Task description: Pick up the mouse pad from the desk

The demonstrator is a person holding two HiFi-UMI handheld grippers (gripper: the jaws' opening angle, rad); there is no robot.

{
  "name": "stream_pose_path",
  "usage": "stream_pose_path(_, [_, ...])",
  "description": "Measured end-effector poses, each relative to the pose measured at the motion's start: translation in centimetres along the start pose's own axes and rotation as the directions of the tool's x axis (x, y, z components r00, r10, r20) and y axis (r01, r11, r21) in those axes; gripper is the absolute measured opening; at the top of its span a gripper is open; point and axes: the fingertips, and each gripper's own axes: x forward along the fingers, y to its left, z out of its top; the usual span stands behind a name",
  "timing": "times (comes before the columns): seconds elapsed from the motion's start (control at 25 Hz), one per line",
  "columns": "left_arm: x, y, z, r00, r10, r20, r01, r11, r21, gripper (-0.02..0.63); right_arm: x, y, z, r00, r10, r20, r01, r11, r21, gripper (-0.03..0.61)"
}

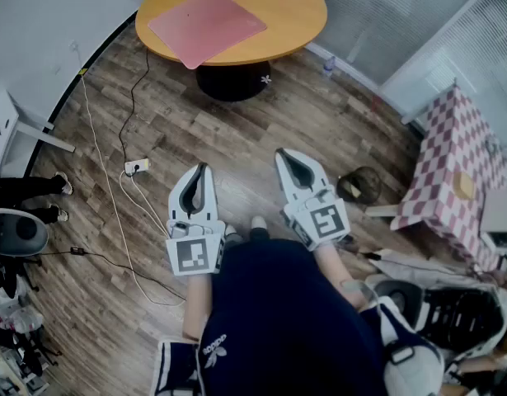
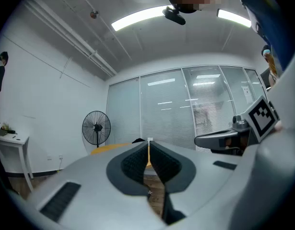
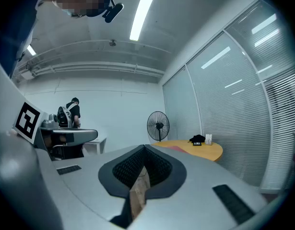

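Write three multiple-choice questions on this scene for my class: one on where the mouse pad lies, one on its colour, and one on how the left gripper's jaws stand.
1. Where does the mouse pad lie?
A. on a shelf
B. on the round table
C. inside a drawer

2. What colour is the mouse pad?
A. green
B. black
C. pink

3. How do the jaws of the left gripper stand?
A. together, with nothing between them
B. wide apart
C. clamped on the mouse pad

Answers:
1 B: the head view shows it flat on the wooden tabletop.
2 C: its surface is plainly pink against the wood.
3 A: the left gripper view shows the pads meeting at the tips with nothing held.
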Motion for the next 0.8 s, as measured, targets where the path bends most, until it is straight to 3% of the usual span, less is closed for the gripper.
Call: stream_pose_path(0.8, [0.3,-1.1,-0.7,0.999,0.026,-0.019,-0.026,0.999,-0.019,0.013,-0.8,-0.9,-0.3,0.999,0.037,0.007,-0.037,0.998,0.054,0.003])
